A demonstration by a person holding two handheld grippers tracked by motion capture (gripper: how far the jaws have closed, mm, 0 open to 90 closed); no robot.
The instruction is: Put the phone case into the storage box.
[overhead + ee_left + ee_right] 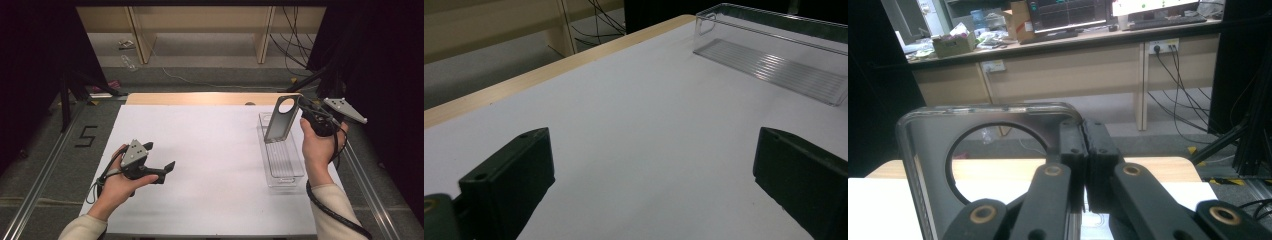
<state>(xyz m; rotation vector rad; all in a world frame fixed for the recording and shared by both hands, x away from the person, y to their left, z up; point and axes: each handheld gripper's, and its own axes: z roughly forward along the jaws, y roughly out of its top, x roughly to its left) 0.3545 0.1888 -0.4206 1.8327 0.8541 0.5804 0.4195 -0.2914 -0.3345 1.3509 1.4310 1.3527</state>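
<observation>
Black jaws of my right gripper (pixel 1084 165) rise close in front of its own camera, pressed together on the top edge of a dark flat lid (pixel 998 150) that has a round hole cut through it. From the high view, that gripper (pixel 306 111) sits at the far right of the white table (pixel 200 165), holding the lid (pixel 281 120) tilted up on end, its lower edge down inside the far end of a clear plastic bin (pixel 282 160). My left gripper (pixel 165 170) rests low over the bare table on the near left, well apart from the bin, with its jaws spread wide and nothing between them; along them I see the bin (pixel 774 60) lying empty across the table. By my judgement the lid is lifted but not finished: it neither lies flat on the bin nor sits aside on the table, so placing it and letting go remain.
</observation>
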